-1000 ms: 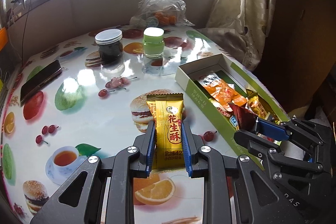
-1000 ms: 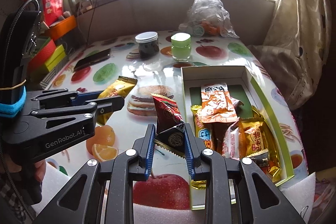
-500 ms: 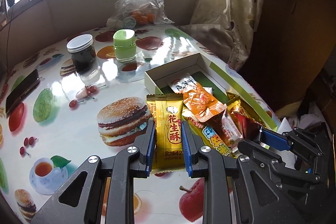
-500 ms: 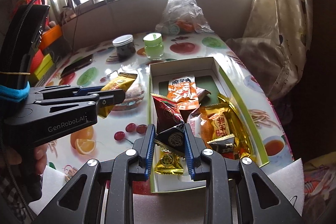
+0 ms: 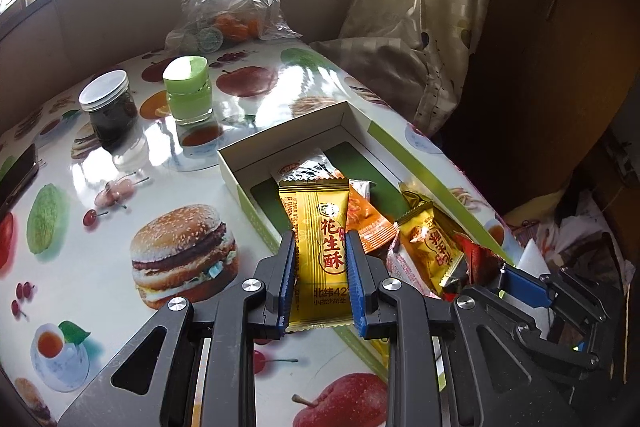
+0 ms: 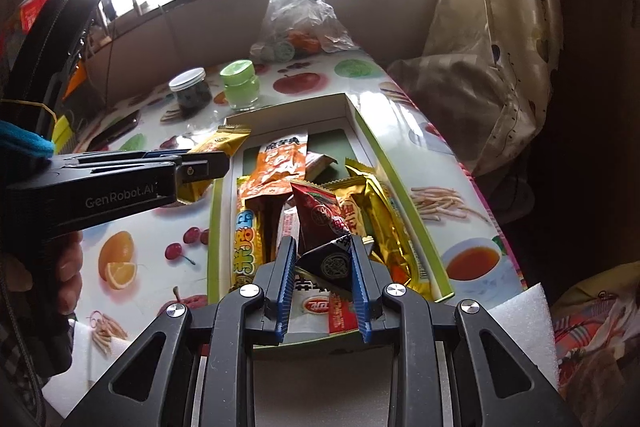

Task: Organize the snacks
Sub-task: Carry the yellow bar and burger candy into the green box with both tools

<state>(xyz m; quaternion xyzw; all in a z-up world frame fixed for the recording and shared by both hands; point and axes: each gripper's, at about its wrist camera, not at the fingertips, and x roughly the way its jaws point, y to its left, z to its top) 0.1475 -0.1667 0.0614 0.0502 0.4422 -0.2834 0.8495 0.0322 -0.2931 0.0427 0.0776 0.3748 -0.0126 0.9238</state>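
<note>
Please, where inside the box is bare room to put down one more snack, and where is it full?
Free: the green floor of the box at its far end, between the far wall and the orange packet. Also a strip along the left wall in the left wrist view. Crowded: the near half, where the gold packets pile up.

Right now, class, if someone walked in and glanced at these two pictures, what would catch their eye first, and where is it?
First, the yellow peanut-crisp packet clamped upright in the left tool, hanging over the near left wall of the open snack box. Next, the dark red packet pinched in the right tool above the heap of wrappers in that box. Behind stand a dark jar and a green jar on the fruit-and-burger tablecloth.
</note>
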